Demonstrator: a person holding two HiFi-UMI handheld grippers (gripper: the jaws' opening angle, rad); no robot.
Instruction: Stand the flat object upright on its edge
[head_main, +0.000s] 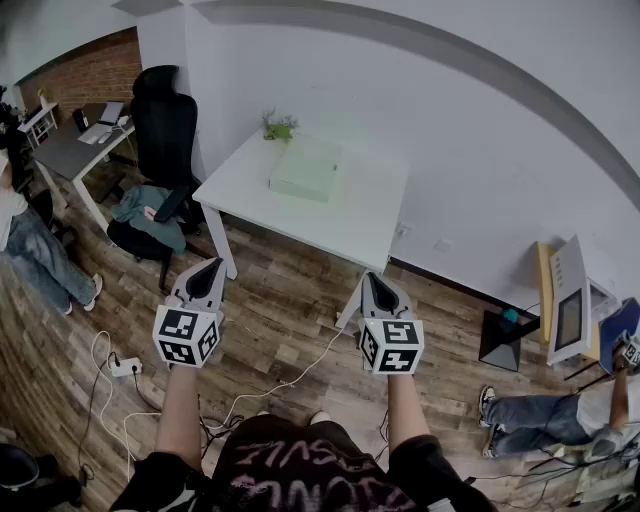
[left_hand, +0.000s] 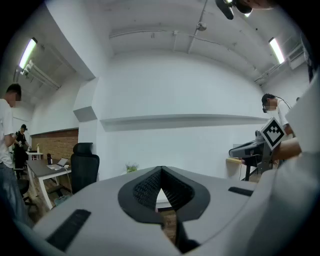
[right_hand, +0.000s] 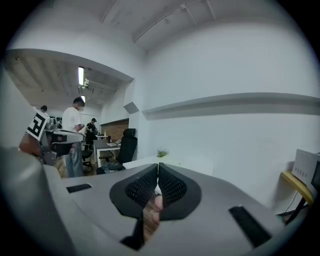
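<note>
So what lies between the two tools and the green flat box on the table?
Head view: just wooden floor, then the white table's bare near edge, before the flat box. The left tool and right tool hang shut, short of the table.

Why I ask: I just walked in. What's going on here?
A person stands back from a white table, a gripper in each hand. The left gripper and right gripper are both shut and empty, pointing toward the table. A pale green box lies flat on it beside a small plant, untouched; standing it on edge has not begun.
</note>
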